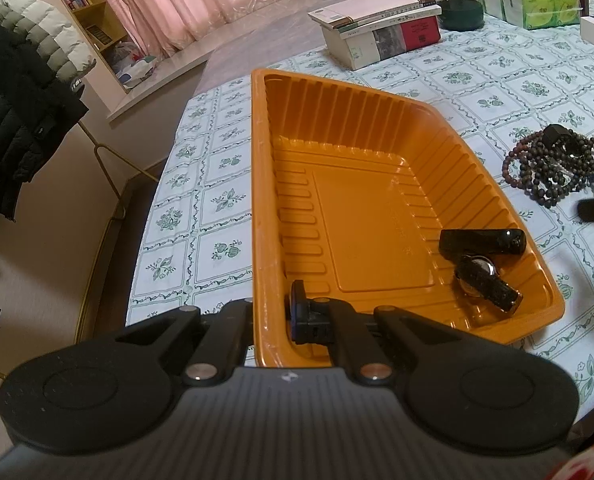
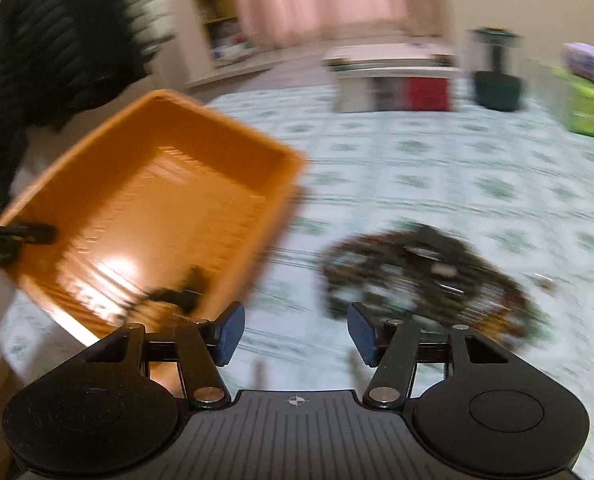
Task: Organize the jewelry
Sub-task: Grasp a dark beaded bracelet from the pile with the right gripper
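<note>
With the left tongs (image 1: 271,312) clamped on the orange tray's (image 1: 337,92) rim and a watch (image 1: 485,276) inside, the right tongs (image 2: 293,334), wide apart, should next reach the bead bracelets (image 2: 421,272) on the worktop (image 2: 417,168).

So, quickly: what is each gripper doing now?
Left gripper: shut on the orange tray wall.
Right gripper: open, holding nothing.
</note>
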Tool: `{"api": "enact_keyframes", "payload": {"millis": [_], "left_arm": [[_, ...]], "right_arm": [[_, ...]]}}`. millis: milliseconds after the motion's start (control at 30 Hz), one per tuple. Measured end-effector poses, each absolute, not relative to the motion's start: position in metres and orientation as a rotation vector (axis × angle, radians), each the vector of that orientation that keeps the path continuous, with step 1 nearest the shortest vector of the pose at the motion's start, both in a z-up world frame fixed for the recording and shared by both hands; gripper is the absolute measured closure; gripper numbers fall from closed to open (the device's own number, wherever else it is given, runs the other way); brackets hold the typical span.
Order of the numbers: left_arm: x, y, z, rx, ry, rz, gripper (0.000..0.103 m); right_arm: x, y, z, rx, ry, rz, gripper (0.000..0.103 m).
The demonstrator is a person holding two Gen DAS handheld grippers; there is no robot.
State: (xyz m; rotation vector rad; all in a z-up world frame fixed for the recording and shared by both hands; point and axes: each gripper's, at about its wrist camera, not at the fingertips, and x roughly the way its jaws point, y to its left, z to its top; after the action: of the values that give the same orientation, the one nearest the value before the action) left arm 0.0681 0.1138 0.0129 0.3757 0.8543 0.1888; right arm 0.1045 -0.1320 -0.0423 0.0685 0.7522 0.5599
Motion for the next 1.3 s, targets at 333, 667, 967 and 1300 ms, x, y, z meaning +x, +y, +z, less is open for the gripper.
{"api": "enact_keyframes", "payload": {"millis": [333, 667, 967, 1300], "left_arm": [[0.068, 0.114, 0.014, 0.379, 0.855, 0.192, 0.100], [0.069, 0.115, 0.013, 0.383, 0.860, 0.195, 0.100], [0.069, 0.115, 0.012, 0.384, 0.860, 0.196, 0.100], [0.068, 0.113, 0.012, 0.386, 0.857, 0.195, 0.100]], "right_arm": [[0.116, -0.229, -0.058, 0.137, 0.753, 0.264, 0.048], [0.146, -0.239, -0.068, 0.182, 0.805, 0.259, 0.082], [0.145, -0.235, -0.058, 0.133, 0.794, 0.245, 0.095], [0.130, -0.234, -0.015, 0.111, 0.685, 0.279, 0.096]]}}
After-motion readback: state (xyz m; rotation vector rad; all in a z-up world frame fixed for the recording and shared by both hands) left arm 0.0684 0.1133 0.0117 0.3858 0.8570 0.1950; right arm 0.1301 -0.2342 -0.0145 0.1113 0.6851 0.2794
